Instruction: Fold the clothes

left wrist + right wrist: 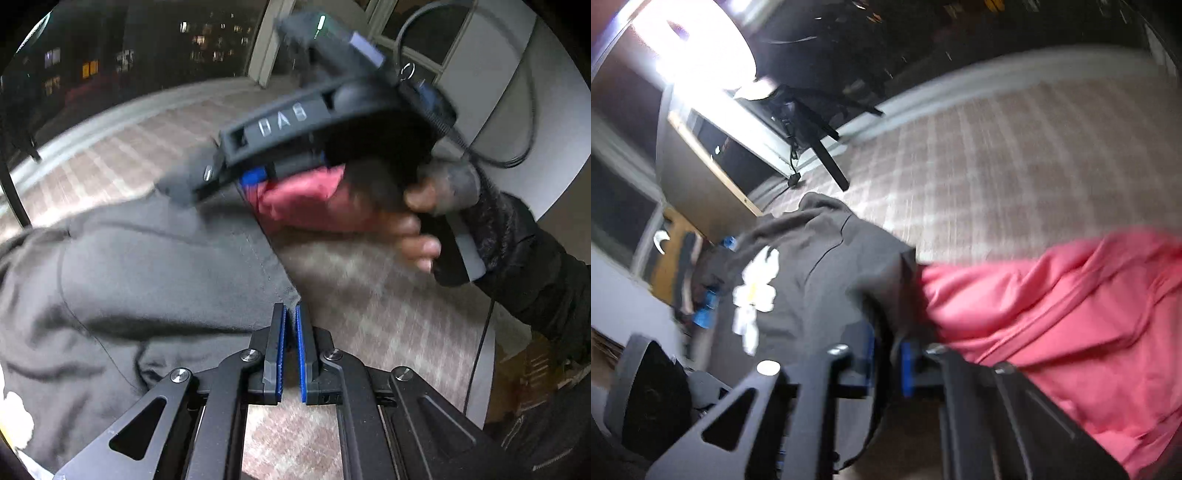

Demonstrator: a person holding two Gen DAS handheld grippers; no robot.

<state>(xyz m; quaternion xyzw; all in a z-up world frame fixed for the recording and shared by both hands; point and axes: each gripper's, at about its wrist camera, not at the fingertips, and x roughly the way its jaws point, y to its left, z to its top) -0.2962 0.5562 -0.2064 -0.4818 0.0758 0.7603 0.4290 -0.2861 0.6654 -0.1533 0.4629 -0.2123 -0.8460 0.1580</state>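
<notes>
Checked bedcover (369,295), pink-brown and white squares. Past far edge of bedcover: pale grey ledge (110,122). Above ledge: big dark window (147,44), night outside, small yellow and white lights. Right of window: white frame post (264,44). Left of bedcover, in right wrist view: very bright lamp (698,48), wooden board (713,162) below it.

Right wrist view's all motion smear: the white flower print (753,291) on the dark grey sweatshirt (812,266) is mush, and the pink garment (1071,314) runs off the right edge.
</notes>
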